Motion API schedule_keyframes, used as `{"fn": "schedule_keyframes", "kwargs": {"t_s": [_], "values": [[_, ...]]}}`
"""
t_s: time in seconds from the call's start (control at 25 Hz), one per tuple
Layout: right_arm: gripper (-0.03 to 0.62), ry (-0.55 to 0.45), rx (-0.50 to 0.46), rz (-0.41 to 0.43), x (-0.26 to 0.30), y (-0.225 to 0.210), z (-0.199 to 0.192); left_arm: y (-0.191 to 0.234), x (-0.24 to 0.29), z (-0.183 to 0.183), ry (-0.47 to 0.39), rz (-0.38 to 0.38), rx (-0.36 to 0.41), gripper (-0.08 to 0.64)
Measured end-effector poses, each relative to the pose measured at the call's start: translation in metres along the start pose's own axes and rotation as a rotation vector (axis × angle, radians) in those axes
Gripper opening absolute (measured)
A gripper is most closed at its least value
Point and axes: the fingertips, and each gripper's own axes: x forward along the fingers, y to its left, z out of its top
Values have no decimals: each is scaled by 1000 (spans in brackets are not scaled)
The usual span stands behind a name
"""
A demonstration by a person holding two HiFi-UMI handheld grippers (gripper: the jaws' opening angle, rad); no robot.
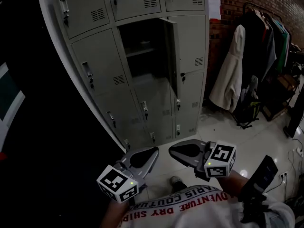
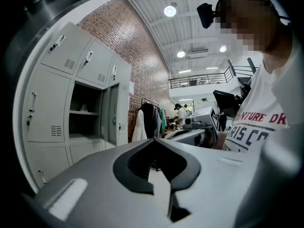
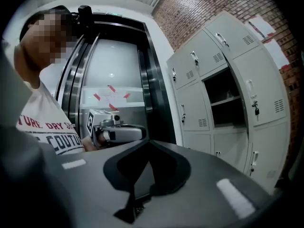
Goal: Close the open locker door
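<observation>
Left gripper (image 1: 151,152) at seven o'clock and right gripper (image 1: 175,152) at five are both clenched and empty. Up at twelve, the grey metal locker door (image 1: 172,56) stands open on the grey steel locker bank (image 1: 95,56).

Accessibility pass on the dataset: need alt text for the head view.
A grey locker bank stands with one door open in its middle column. The left gripper and right gripper are low, short of it, shut and empty. Coats hang at right.
</observation>
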Motion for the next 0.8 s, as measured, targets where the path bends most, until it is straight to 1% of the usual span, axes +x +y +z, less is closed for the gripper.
{"fn": "schedule_keyframes", "kwargs": {"t_s": [0.16, 0.32, 0.44, 0.6, 0.72, 0.8], "values": [[-5, 9, 1, 39, 26, -67, 13, 61, 39, 10, -7, 41, -10, 5], [-5, 4, -24, 69, 48, -131, 45, 118, 79, 31, -4, 73, -9, 5], [-5, 10, -31, 89, 60, -168, 61, 152, 108, 38, -2, 84, -15, 5], [-5, 28, -32, 108, 69, -198, 65, 181, 133, 37, 1, 89, -43, 5], [-5, 38, -15, 98, 66, -211, 61, 188, 145, 32, 12, 76, -66, 5], [-5, 41, -7, 78, 61, -221, 56, 191, 149, 31, 16, 73, -68, 5]]}}
